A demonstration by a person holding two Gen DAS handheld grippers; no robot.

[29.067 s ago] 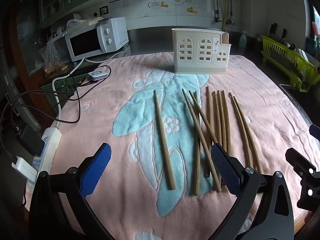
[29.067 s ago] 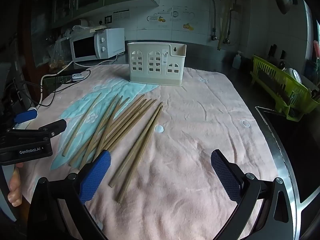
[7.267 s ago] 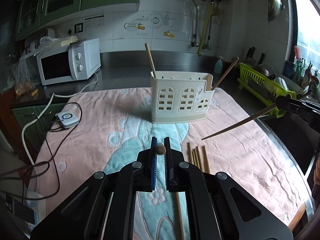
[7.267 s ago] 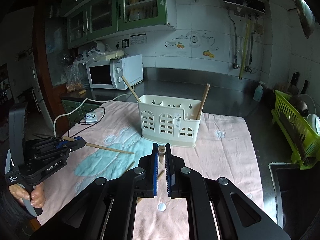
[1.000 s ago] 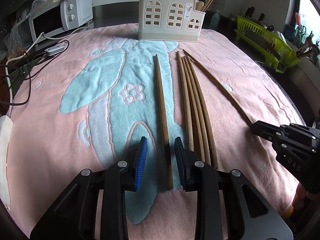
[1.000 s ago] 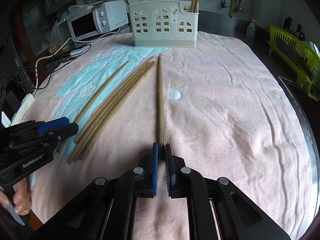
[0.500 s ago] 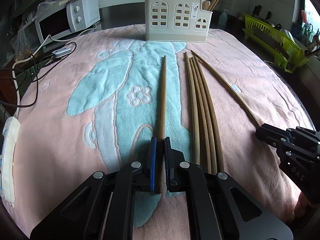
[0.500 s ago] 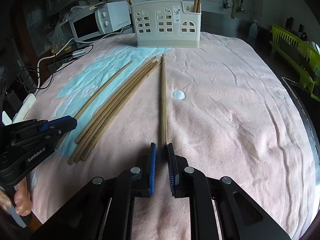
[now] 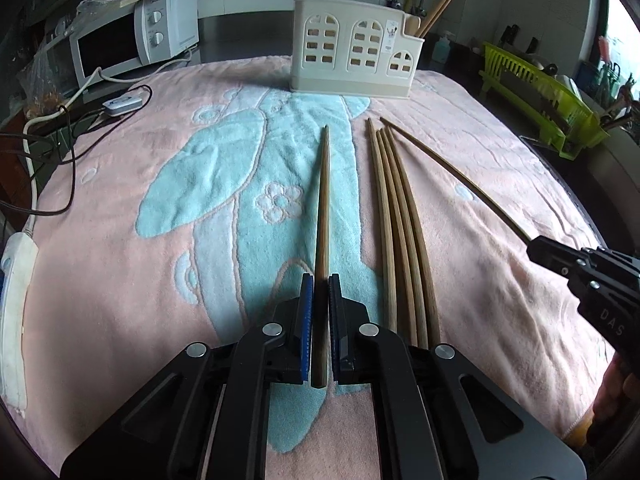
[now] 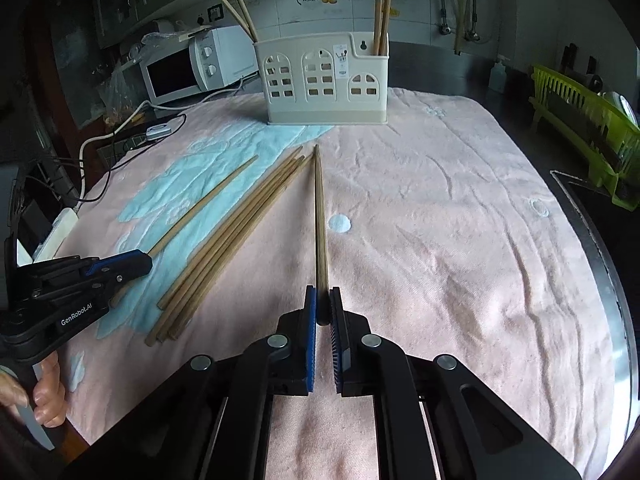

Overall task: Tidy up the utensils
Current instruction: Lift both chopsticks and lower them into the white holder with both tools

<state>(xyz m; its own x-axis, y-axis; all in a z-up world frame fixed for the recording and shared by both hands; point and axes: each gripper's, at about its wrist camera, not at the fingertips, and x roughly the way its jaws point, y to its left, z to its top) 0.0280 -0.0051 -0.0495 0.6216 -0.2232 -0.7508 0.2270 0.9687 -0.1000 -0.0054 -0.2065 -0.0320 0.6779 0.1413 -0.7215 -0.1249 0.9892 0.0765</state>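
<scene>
My left gripper [image 9: 319,280] is shut on the thick end of a brown chopstick [image 9: 322,204] that points toward the cream utensil holder [image 9: 352,56]. My right gripper [image 10: 323,294] is shut on another chopstick [image 10: 319,216], tip toward the holder [image 10: 326,84]. Several loose chopsticks [image 9: 400,216] lie side by side on the pink towel [image 9: 120,240] between the two; they also show in the right wrist view [image 10: 236,236]. Chopsticks stand in the holder's left and right compartments. The right gripper shows at the left wrist view's right edge [image 9: 592,276].
A white microwave [image 9: 136,40] stands back left, with cables and a power strip [image 9: 14,296] along the left edge. A green dish rack [image 9: 540,92] sits at the right. A dark counter edge [image 10: 600,240] borders the towel on the right.
Both grippers have closed on a chopstick each and lifted a little; the left jaws were open a second ago. Earlier, several more chopsticks lay on the towel; some now stand in the holder.
</scene>
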